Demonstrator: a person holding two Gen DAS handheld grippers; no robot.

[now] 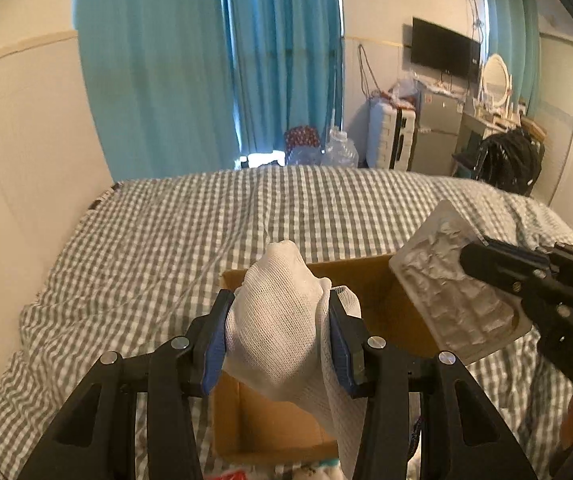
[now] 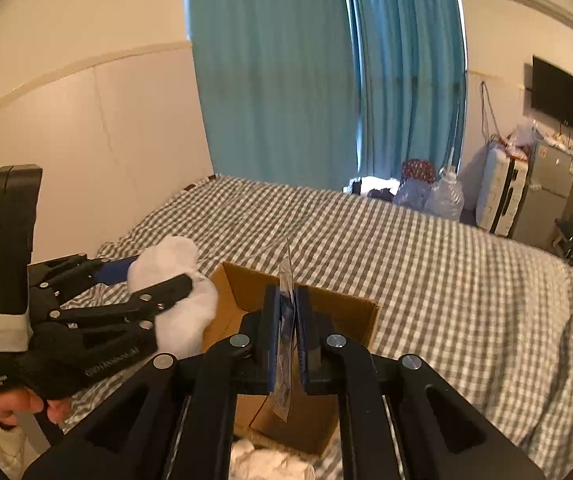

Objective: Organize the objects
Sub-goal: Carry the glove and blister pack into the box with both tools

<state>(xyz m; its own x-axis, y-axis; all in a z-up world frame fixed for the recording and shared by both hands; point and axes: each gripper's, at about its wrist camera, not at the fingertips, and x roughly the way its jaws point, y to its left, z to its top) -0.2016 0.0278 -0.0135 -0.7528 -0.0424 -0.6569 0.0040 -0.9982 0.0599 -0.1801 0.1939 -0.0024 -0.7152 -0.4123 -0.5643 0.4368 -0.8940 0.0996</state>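
Note:
My left gripper (image 1: 280,312) is shut on a white mesh cloth bundle (image 1: 282,320) and holds it above the near left corner of an open cardboard box (image 1: 370,284) on the bed. My right gripper (image 2: 286,320) is shut on a flat clear plastic packet (image 2: 285,344), held edge-on over the same box (image 2: 338,312). In the left wrist view the packet (image 1: 450,288) shows its crinkled white face, tilted over the box's right side, with the right gripper (image 1: 486,256) pinching it. The left gripper (image 2: 158,284) and cloth (image 2: 174,268) show at the left of the right wrist view.
The box sits on a grey-and-white checked bedspread (image 1: 246,216). White crumpled items (image 2: 270,460) lie on the bed just in front of the box. Teal curtains (image 1: 206,60), a wall on the left, water jugs (image 1: 338,150), a suitcase and a fridge stand beyond the bed.

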